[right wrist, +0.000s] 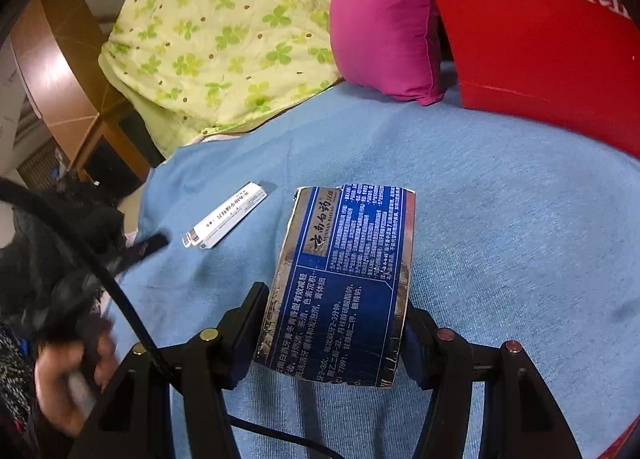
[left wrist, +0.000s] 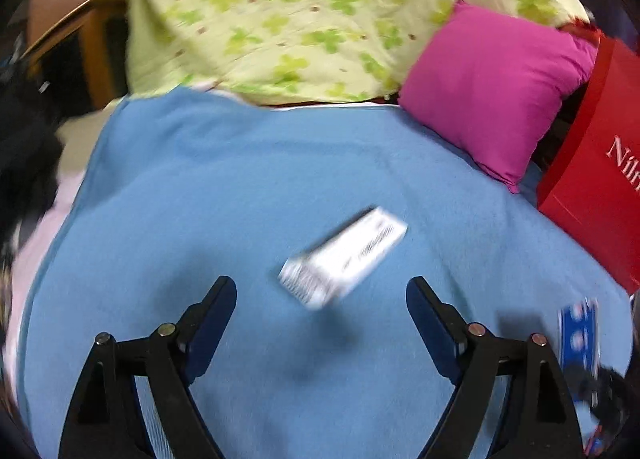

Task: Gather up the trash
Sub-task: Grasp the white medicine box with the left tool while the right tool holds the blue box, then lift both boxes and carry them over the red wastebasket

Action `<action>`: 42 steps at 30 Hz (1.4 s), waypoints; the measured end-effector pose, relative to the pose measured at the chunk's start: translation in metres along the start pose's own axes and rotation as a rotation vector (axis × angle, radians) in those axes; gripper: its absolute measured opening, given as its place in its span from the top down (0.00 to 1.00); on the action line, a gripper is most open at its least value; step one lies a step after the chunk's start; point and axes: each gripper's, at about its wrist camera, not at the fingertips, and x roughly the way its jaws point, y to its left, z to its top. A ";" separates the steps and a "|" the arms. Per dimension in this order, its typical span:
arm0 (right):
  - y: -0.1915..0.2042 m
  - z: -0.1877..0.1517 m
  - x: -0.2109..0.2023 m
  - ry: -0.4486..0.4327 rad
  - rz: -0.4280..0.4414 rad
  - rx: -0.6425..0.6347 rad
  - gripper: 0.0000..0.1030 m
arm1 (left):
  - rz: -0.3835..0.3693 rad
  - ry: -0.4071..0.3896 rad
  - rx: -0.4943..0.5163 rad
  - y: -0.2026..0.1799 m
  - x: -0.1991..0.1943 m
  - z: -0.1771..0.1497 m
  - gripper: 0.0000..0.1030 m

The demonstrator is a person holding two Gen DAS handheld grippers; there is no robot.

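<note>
The red Nilrich bag (right wrist: 540, 51) stands on the blue blanket (right wrist: 480, 219); its contents are hidden. The right gripper (right wrist: 336, 323) pinches 1 blue toothpaste box (right wrist: 348, 279). The left gripper (left wrist: 320, 299), spread, angles down over 1 white box (left wrist: 344, 259) lying on the blanket.

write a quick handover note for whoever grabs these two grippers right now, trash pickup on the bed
Right tongs: shut on the blue toothpaste box, held above the blue blanket.
Left tongs: open, nothing between them, pointed at the white box, which lies loose on the blanket.
Red bag stands at the far right beside the pink pillow; it looks like the likely place for the trash, though that is a guess.
Done: blue box picked up.
Left: grab the white box, drop both off.
</note>
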 end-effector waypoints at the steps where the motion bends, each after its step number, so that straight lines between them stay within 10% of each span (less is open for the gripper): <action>1: 0.000 0.000 0.001 0.000 0.006 0.001 0.39 | -0.011 0.015 0.017 -0.005 0.012 0.009 0.16; 12: -0.005 0.002 0.005 0.001 0.042 0.034 0.39 | 0.007 0.183 0.081 -0.017 0.095 0.017 0.16; 16: -0.002 0.001 0.007 0.002 0.030 0.017 0.39 | -0.057 0.183 0.097 -0.016 0.090 0.012 0.48; 42: 0.008 -0.018 -0.134 -0.197 0.002 0.043 0.39 | -0.057 0.007 -0.040 0.004 -0.110 -0.065 0.51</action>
